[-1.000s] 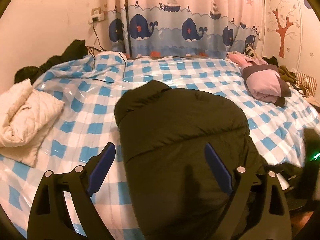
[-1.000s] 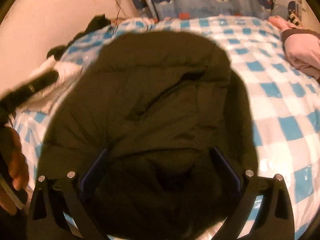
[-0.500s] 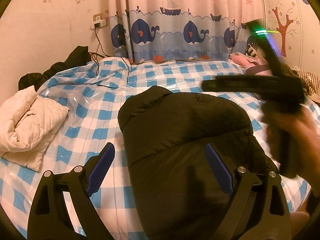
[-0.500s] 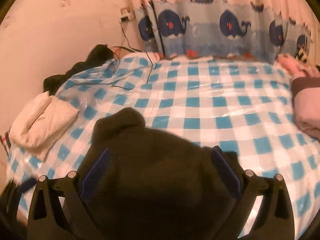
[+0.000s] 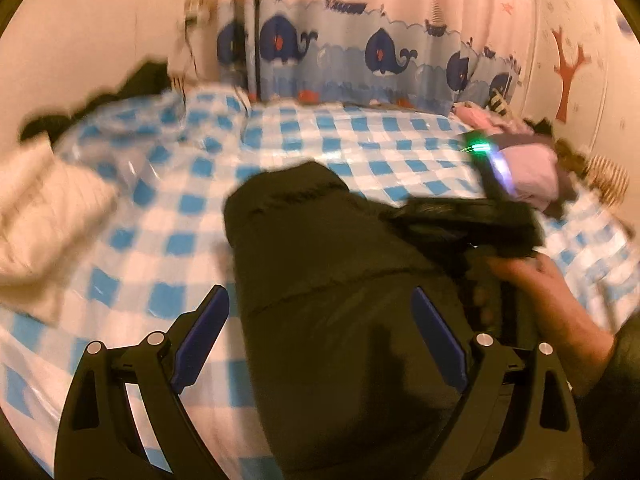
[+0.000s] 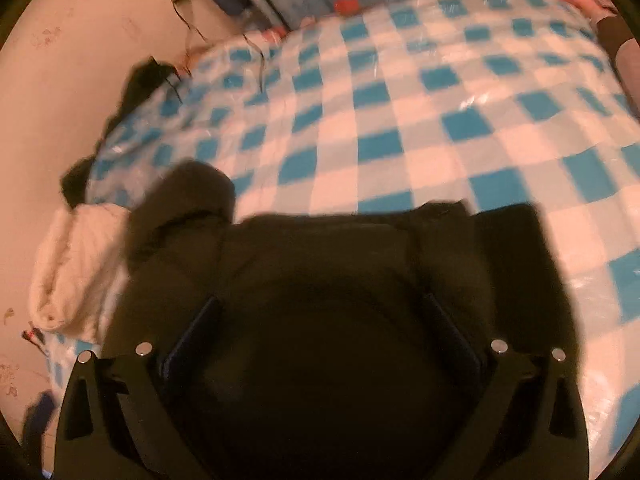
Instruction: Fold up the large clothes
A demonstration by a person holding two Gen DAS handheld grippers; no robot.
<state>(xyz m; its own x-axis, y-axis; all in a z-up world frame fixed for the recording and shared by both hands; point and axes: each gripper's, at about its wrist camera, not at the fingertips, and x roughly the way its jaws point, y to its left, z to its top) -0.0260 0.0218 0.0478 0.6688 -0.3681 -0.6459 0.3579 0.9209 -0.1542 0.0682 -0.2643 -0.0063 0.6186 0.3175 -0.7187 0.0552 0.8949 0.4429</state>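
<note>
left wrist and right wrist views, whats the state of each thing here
dark puffy jacket: folded into a bundle, lying on the bed
left gripper: open, nothing between its fingers
right gripper: open, over the jacket
cream quilted garment: folded, lying apart at the side
whale curtain: drawn shut

The left gripper [image 5: 318,334] sits low in its frame, its fingers spread wide apart. The right gripper [image 6: 320,332] likewise has its fingers spread wide. At the right of the left view, the person's right hand [image 5: 548,296] grips its blurred handle.
</note>
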